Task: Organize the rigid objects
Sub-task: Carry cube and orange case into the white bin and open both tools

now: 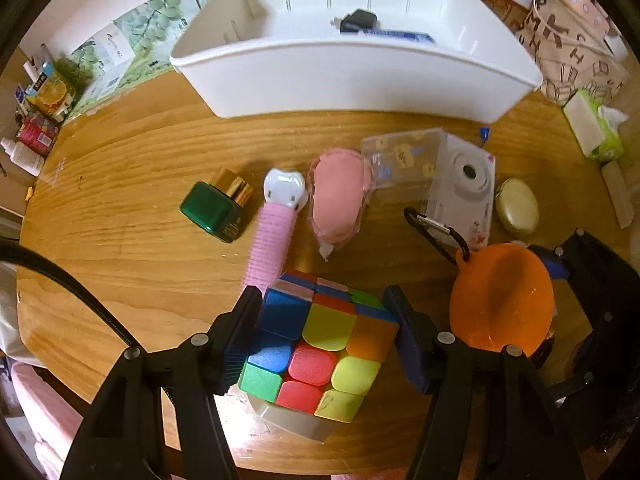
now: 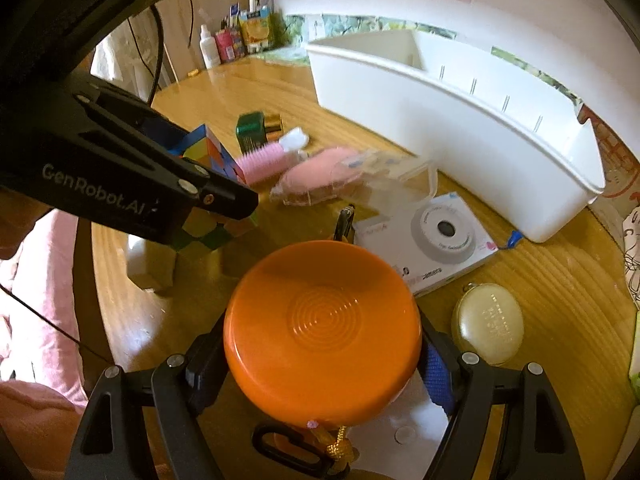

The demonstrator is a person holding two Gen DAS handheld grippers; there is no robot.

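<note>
My left gripper [image 1: 324, 300] is shut on a multicoloured puzzle cube [image 1: 320, 352], one pad on each side, near the table's front edge. A pale block [image 1: 288, 420] lies under the cube. My right gripper [image 2: 320, 368] is shut on an orange round case [image 2: 322, 336] with a black carabiner [image 2: 280, 448] on a cord; the same case [image 1: 500, 300] shows at the right of the left wrist view. A long white bin [image 1: 360, 80] stands at the back, holding a black plug [image 1: 358, 20] and a blue-white tube [image 1: 396, 35].
On the wooden table [image 1: 120, 220] lie a green bottle with gold cap [image 1: 214, 208], a pink roller brush [image 1: 272, 240], a pink packed item [image 1: 340, 196], a clear box [image 1: 404, 156], a white camera [image 1: 468, 192] and a gold oval compact [image 1: 516, 208]. Bottles and cartons [image 1: 40, 112] crowd the far left; a tissue pack [image 1: 596, 128] lies far right.
</note>
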